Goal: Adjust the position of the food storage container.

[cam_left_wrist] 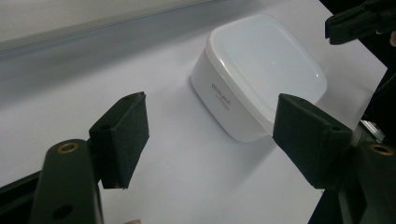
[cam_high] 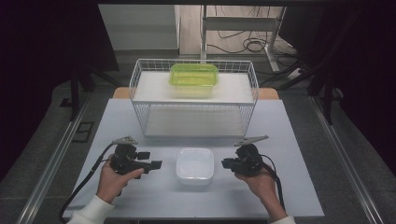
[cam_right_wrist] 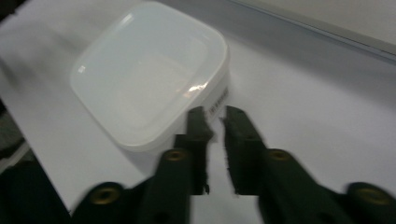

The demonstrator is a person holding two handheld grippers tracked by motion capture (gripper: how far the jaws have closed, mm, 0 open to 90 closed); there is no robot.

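The white box (cam_high: pixel 194 164) is sitting on the table (cam_high: pixel 154 196) between the two tongs, lid on, with nothing touching it. The left tongs (cam_high: pixel 156 160) are hanging just to one side of it, held in the person's left hand (cam_high: pixel 113 179), and the right tongs (cam_high: pixel 225 163) are hanging just to the other side in the right hand (cam_high: pixel 260 181). Both are pointing inward at the box.

Along the left gripper view, the left tongs (cam_left_wrist: pixel 210 135) are standing wide open. The box (cam_left_wrist: pixel 261 74) is lying a little beyond the pads (cam_left_wrist: pixel 123 133), nearer the far pad than the near one, and clear of both. Nothing is sitting between the jaws but bare table (cam_left_wrist: pixel 187 186).

Along the right gripper view, the right tongs (cam_right_wrist: pixel 215 119) are showing only a narrow gap between the jaws, slightly parted and gripping nothing. The box (cam_right_wrist: pixel 149 79) is lying just past the tips and off to one side of them, its near corner close to the tips; whether they are grazing it I cannot tell, since the picture is blurring there.

Beyond both tongs, further up the table, a wire rack (cam_high: pixel 194 100) is standing, well apart from the hands. On its upper shelf a green-lidded tub (cam_high: pixel 194 77) is resting. A cable (cam_high: pixel 84 184) is trailing back from the left tongs toward the table's near edge.
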